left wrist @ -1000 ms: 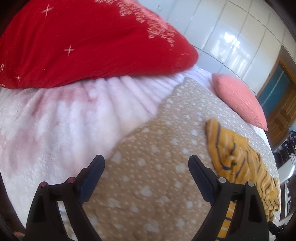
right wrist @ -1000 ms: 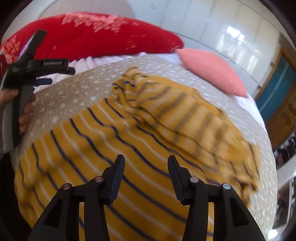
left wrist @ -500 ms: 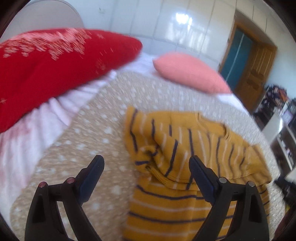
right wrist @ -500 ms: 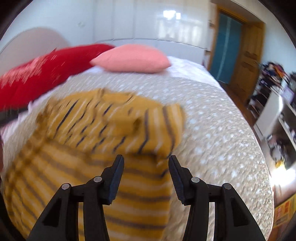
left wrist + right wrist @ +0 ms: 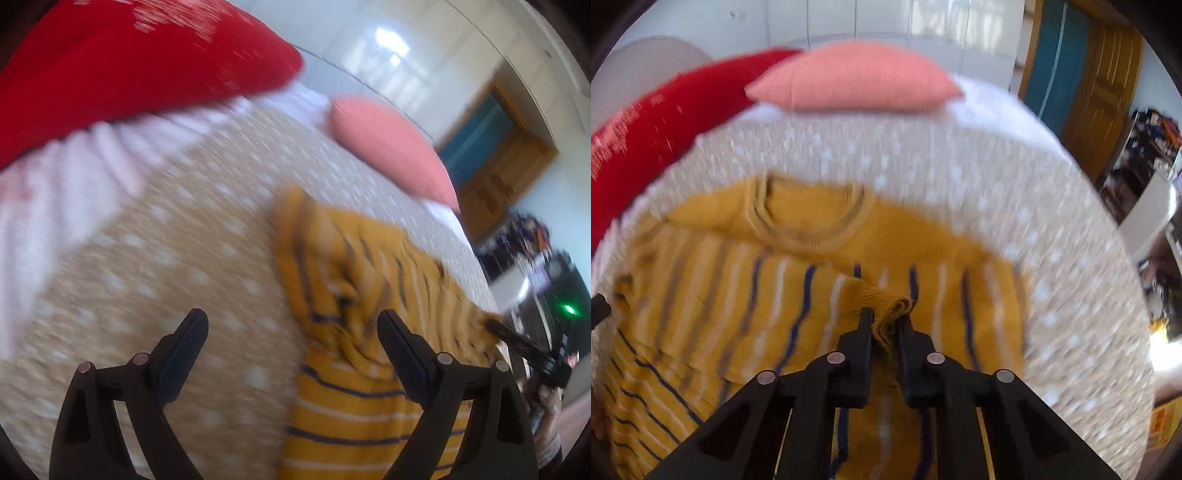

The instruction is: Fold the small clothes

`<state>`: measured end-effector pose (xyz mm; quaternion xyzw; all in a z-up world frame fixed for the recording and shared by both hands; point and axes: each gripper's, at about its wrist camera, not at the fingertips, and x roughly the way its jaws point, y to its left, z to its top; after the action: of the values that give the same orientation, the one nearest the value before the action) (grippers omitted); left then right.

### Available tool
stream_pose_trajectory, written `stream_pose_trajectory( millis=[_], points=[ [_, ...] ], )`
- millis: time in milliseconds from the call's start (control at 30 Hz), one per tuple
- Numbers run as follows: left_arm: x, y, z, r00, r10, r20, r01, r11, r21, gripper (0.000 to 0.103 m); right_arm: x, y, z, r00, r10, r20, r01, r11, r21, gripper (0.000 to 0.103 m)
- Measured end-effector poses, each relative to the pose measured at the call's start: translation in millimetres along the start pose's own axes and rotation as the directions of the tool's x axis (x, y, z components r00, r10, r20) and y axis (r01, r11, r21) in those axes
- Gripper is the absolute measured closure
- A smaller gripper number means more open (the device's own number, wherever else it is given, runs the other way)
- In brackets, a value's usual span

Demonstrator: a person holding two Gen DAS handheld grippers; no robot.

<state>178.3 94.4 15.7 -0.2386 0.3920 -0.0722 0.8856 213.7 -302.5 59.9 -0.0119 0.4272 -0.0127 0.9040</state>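
Two grippers work over the bed. The right gripper (image 5: pixel 886 319), its jaws just closed, pinches a bunched fold of the yellow striped sweater (image 5: pixel 798 258), which spreads ahead of it on the dotted bedspread (image 5: pixel 1052 258). The left gripper (image 5: pixel 291 332) gapes wide, empty, the sweater lying under its right finger.

A tan bedspread with white dots (image 5: pixel 1015 236) is spread over the bed. A large red pillow (image 5: pixel 129 62) and a smaller pink pillow (image 5: pixel 853 79) are placed at its far end. A wooden door (image 5: pixel 506 173) is seen behind, and white glossy wall panels (image 5: pixel 388 48).
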Motion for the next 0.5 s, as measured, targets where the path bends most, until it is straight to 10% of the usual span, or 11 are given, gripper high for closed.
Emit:
stream_pose_trajectory(
  millis=[167,267,500],
  points=[
    [-17.9,41.9,20.6,0.992,0.104,0.073,-0.094,0.988,-0.126,0.010,0.4,-29.8,8.3,0.982,-0.185,-0.034,0.186,0.981,0.046,0.087],
    [-9.0,48.3,20.9,0.994,0.102,0.034,-0.095,0.983,-0.156,0.010,9.7,-32.7,-0.1,0.904,-0.420,-0.079,0.421,0.907,-0.006,0.083],
    [3.9,29.0,8.4,0.995,0.097,-0.013,-0.098,0.992,-0.077,0.010,-49.5,33.2,-3.2,0.990,-0.120,0.080,0.120,0.993,0.012,0.066]
  ],
)
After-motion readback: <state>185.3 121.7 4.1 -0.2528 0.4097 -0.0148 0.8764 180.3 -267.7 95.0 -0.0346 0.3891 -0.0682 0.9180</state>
